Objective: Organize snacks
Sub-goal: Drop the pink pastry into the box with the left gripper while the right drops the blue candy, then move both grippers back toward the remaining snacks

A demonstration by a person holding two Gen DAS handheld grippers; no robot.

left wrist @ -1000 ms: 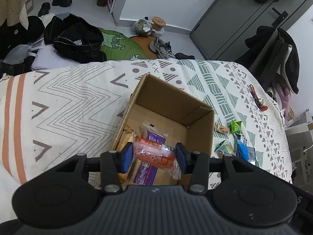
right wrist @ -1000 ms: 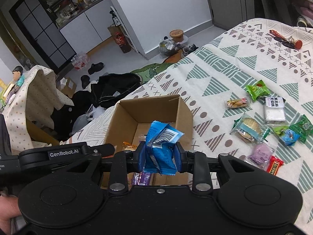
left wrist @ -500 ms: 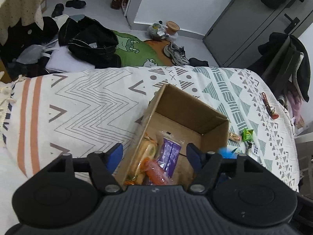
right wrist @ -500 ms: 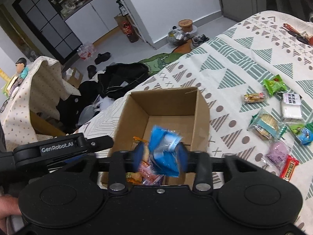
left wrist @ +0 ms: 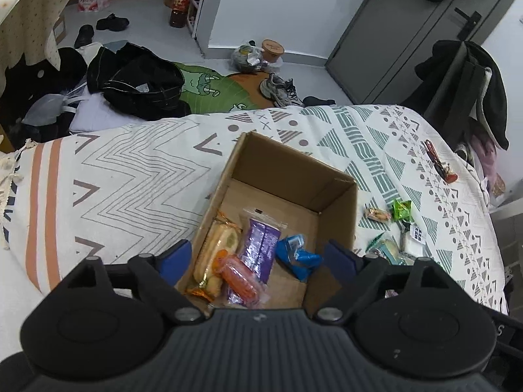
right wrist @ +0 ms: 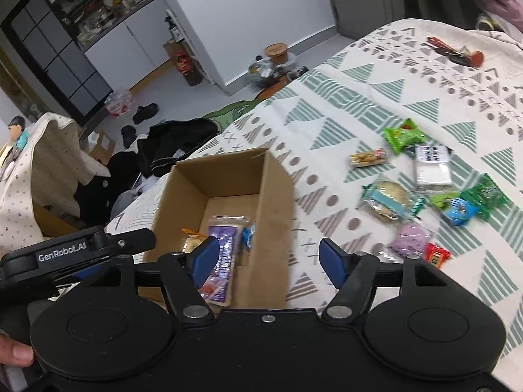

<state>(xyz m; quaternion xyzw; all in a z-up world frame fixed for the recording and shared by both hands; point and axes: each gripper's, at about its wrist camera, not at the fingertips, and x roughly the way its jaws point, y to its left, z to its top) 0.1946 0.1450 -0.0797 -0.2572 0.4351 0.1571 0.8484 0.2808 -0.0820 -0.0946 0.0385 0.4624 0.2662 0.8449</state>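
Note:
An open cardboard box [left wrist: 294,170] [right wrist: 274,189] stands on the patterned bedspread. Inside lie an orange-red packet [left wrist: 237,276], a purple packet [left wrist: 260,245] [right wrist: 224,254], a yellow pastry pack [left wrist: 217,251] and a blue packet [left wrist: 295,254]. My left gripper [left wrist: 256,259] hangs open above the box's near end, nothing between its pads. My right gripper [right wrist: 266,261] is open too, over the box's near right wall. Loose snacks lie right of the box: a green packet [right wrist: 403,135], a white pack [right wrist: 431,166], a biscuit pack [right wrist: 387,201], a purple pack [right wrist: 412,236], a red bar [right wrist: 438,254].
A red-handled tool [right wrist: 454,50] lies at the far right of the bed. Beyond the bed edge, black bags [left wrist: 140,81], shoes [left wrist: 281,89] and a green rug [left wrist: 212,91] cover the floor. A coat-draped chair [left wrist: 467,88] stands at the right. A person's thumb [right wrist: 14,354] shows at lower left.
Both grippers opened. The orange-red packet dropped from the left one and the blue packet from the right one, both into the box. The right gripper has swung rightward.

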